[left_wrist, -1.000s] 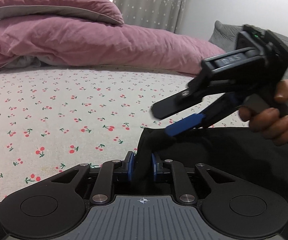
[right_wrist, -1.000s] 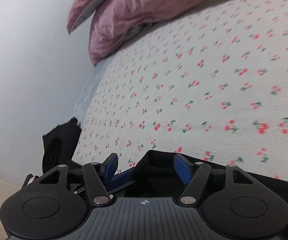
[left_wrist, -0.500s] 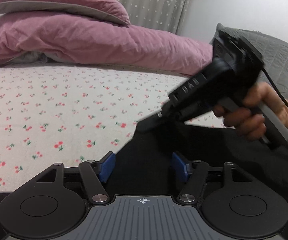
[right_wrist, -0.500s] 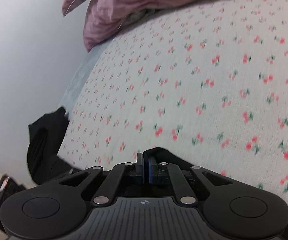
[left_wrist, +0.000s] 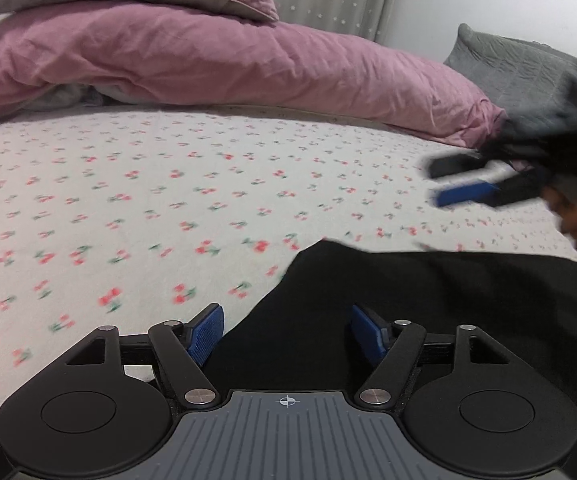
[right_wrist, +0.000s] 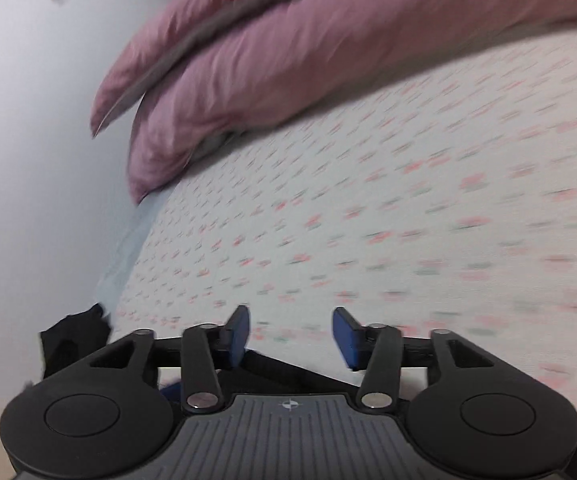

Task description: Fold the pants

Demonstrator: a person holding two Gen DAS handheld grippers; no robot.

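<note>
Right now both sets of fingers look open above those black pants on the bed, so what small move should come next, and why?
Probably bring the right gripper back down to the pants for a fresh hold. Its fingers are opening with nothing between them, off over the cherry-print sheet. The left gripper is open too, with cloth lying unpinched between its fingers, so nothing holds the pants.

Cherry-print bed (left_wrist: 136, 184) — black pants (left_wrist: 428, 300), pink duvet (left_wrist: 208, 60), perhaps pillows.

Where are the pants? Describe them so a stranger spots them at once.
Start at the bed with the cherry-print sheet. Below the pink duvet, near the sheet's front edge, lie the black pants. They are the only plain black cloth on the sheet.
</note>
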